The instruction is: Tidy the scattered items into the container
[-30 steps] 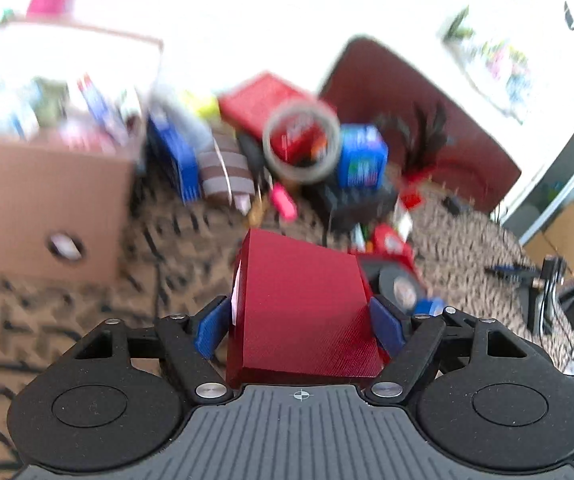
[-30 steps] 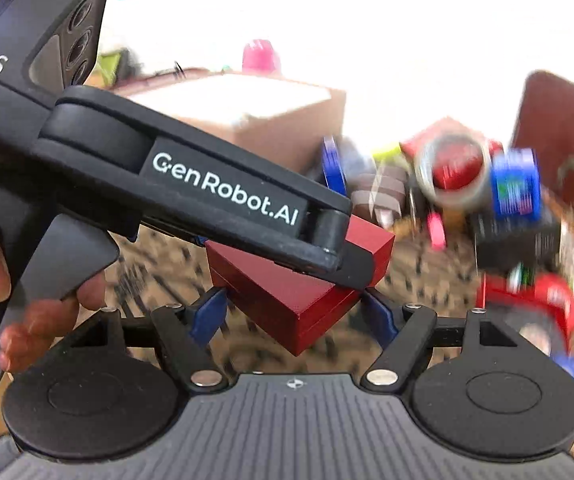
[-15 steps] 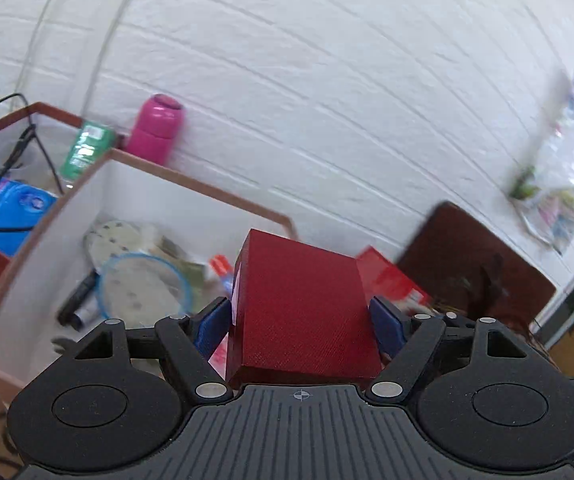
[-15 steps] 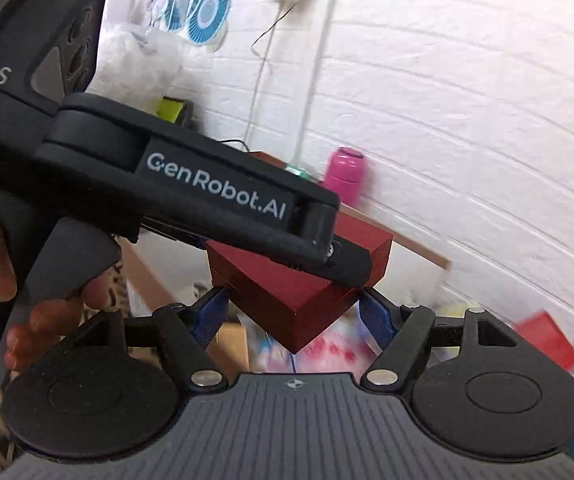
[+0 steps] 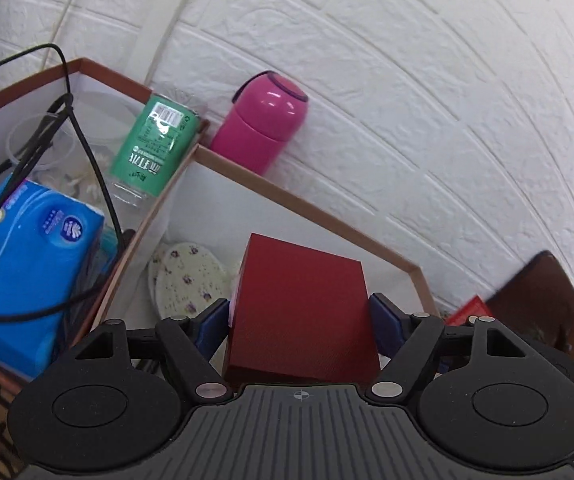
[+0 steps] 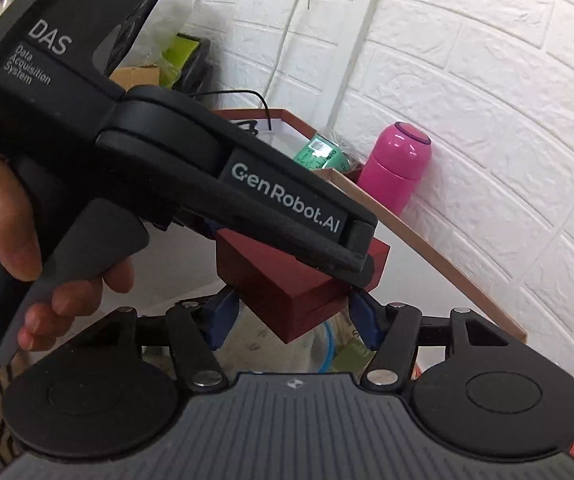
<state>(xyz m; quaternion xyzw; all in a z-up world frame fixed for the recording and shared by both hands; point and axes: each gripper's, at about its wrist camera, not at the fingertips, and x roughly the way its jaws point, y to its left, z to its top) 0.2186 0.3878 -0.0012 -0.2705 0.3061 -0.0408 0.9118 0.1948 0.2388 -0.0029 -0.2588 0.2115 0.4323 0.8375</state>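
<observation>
1. Red and textured, the box (image 5: pixel 303 312) sits clamped across its width between my left gripper's (image 5: pixel 301 316) blue pads, held above the open right-hand compartment of the cardboard container (image 5: pixel 327 216).
2. My right gripper (image 6: pixel 291 316) frames the lower corner of the same box from the other side; its jaws are closing, and I cannot tell whether both pads press on it yet.
3. I judge this the delivery step: the box is over the bin and not yet released.
4. The next move calls for lowering it clear of the rim, then spreading both sets of jaws.
5. That compartment already holds a speckled round pad (image 5: pixel 187 280) against its wall.
6. Its left-hand neighbour holds a blue tissue pack (image 5: pixel 27 256), black cables (image 5: pixel 87 148) and a green-labelled bottle (image 5: pixel 151 148) leaning on the divider.
7. A pink flask (image 5: pixel 263 128) stands behind, against the wall.
</observation>
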